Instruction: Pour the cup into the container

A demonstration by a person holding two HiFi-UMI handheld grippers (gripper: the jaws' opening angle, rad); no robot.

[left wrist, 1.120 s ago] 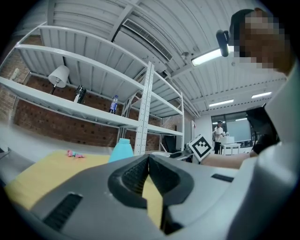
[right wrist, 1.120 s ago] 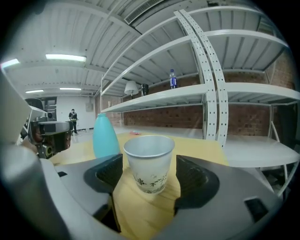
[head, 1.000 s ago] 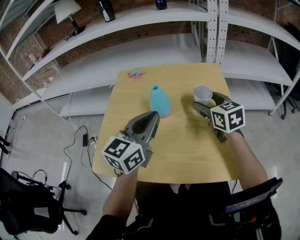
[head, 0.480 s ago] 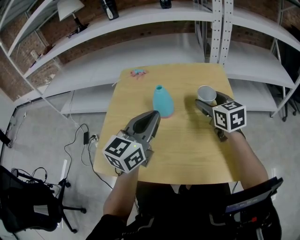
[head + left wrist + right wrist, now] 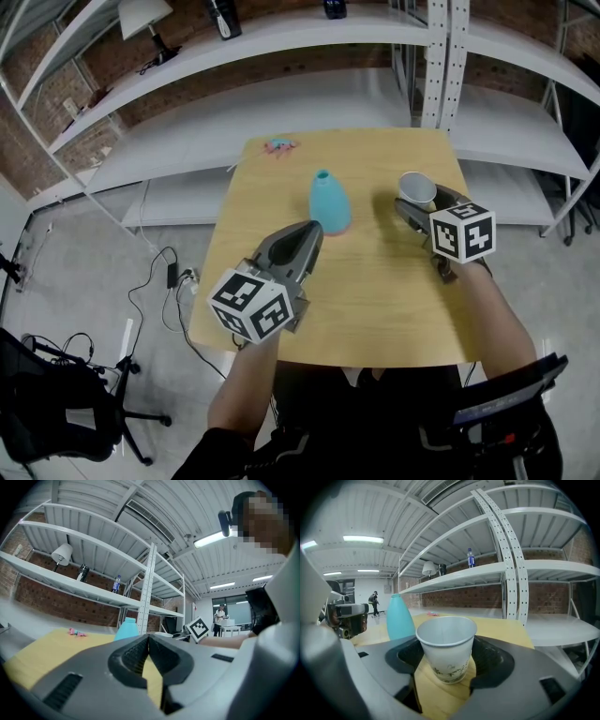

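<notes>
Wooden table (image 5: 375, 300) bears 1 teal bottle (image 5: 329, 202) and 1 upright paper cup (image 5: 416, 190).

Light wooden square worktop (image 5: 394, 319) on grey concrete floor (image 5: 84, 281). Behind it white metal shelving with long curved shelves (image 5: 281, 112) and a perforated white upright (image 5: 441, 56), red brick wall (image 5: 33, 155) at the back. White desk lamp (image 5: 141, 14) and black bottle (image 5: 218, 19) on top shelf. Black cables (image 5: 155, 281) trail on floor left of worktop, black office chair (image 5: 56, 412) lower left. Ribbed white ceiling (image 5: 370, 508), lit fluorescent tube lights (image 5: 361, 539), dark-framed windows (image 5: 236, 609) at far end of room
</notes>
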